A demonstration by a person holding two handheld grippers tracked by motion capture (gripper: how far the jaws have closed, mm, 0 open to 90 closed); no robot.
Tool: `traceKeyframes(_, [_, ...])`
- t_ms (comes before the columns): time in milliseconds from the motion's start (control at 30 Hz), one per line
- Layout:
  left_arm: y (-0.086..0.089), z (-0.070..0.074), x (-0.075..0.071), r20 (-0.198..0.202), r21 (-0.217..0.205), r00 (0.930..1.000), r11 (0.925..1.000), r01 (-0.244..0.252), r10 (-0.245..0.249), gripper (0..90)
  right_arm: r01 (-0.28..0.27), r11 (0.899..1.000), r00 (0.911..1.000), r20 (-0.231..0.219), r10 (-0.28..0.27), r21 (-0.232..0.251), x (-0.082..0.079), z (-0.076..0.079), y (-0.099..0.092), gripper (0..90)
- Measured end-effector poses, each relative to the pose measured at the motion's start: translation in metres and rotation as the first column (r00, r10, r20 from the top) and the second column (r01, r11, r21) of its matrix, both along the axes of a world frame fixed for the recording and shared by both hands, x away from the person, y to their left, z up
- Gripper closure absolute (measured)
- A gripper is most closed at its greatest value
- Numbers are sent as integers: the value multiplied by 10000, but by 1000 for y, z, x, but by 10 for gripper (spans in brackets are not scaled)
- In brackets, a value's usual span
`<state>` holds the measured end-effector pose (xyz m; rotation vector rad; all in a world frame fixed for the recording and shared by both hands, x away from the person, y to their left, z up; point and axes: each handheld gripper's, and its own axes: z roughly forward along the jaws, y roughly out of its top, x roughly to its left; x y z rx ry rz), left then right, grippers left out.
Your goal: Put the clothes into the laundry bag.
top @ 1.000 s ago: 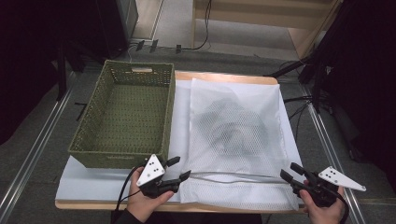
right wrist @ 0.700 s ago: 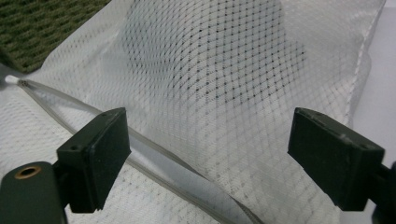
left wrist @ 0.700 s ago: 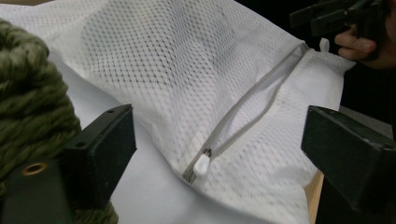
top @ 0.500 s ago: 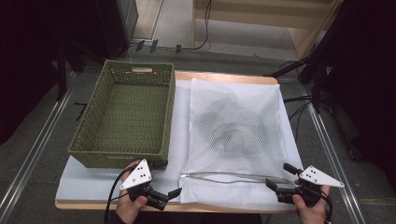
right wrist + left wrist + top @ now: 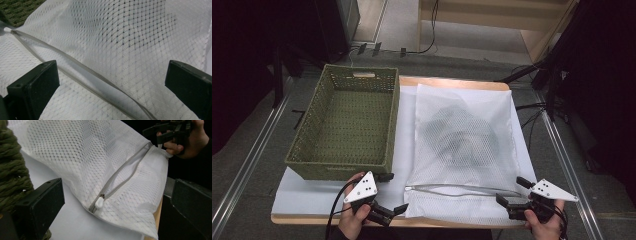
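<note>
Both tools have just let go of the mesh bag (image 5: 464,145), the left tool (image 5: 388,200) and right tool (image 5: 508,196) now spread at its 7 and 5 o'clock corners, leaving it flat on the surface (image 5: 312,202) beside the basket (image 5: 347,125), zipper (image 5: 125,173) apparently shut.

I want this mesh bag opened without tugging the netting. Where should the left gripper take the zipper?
Grip the small white zipper pull at the zipper's left end on the mesh bag. It stands up from the fabric as a nub, so the open left gripper can likely pinch it from the bag's left edge.
</note>
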<state>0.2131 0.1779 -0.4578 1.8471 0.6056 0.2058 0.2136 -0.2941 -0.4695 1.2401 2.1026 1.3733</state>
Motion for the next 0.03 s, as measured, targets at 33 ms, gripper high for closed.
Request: traceKeyframes(33, [-1, 0, 0, 1, 22, 10000, 10000, 37, -37, 0, -8, 10000, 10000, 37, 9, -51, 0, 0, 0, 0])
